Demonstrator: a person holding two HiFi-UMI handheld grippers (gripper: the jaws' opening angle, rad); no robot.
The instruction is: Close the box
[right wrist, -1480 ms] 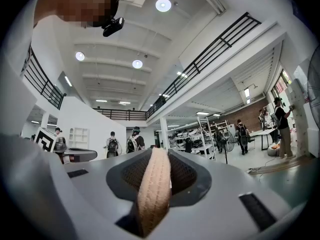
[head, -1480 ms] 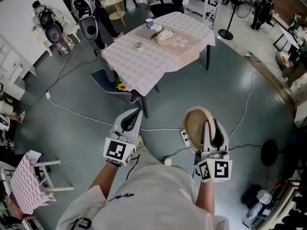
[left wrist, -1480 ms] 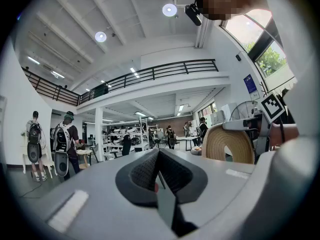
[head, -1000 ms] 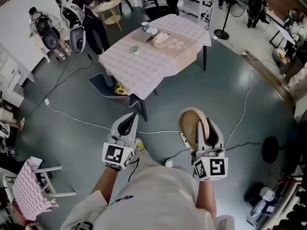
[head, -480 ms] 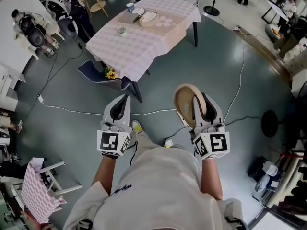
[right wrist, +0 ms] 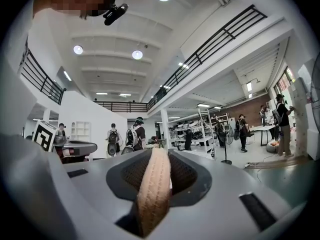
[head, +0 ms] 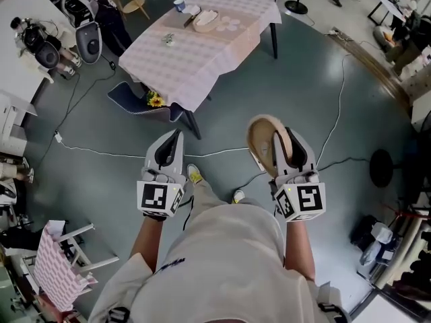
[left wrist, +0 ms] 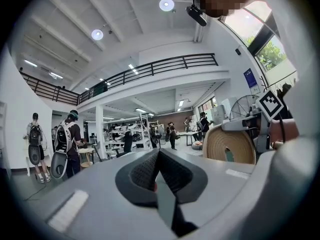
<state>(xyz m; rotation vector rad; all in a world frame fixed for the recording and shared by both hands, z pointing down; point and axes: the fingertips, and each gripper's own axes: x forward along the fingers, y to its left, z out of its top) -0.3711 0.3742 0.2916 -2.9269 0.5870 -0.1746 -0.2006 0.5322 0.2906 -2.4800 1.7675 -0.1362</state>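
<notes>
My right gripper (head: pixel 285 138) is shut on a round tan woven lid (head: pixel 261 145), held on edge at waist height above the grey floor. In the right gripper view the lid's woven rim (right wrist: pixel 152 186) runs between the jaws. My left gripper (head: pixel 175 137) is shut with nothing in it, its pads (left wrist: pixel 145 170) meeting; the lid (left wrist: pixel 231 145) shows to its right. Far ahead, a table with a pink checked cloth (head: pixel 202 59) carries a shallow tan box (head: pixel 205 20), a cup (head: pixel 178 4) and a small object (head: pixel 167 39).
A blue chair with yellow flowers (head: pixel 145 101) stands at the table's near corner. White cables (head: pixel 101 153) and a power strip cross the floor. A pink folding chair (head: pixel 57 264) sits low left, a fan base (head: pixel 381 167) at right. People with backpacks (head: pixel 40 42) stand at the upper left.
The head view has shifted: the table now lies higher and more to the left. Both grippers keep their place before the body, and the right one still holds the lid.
</notes>
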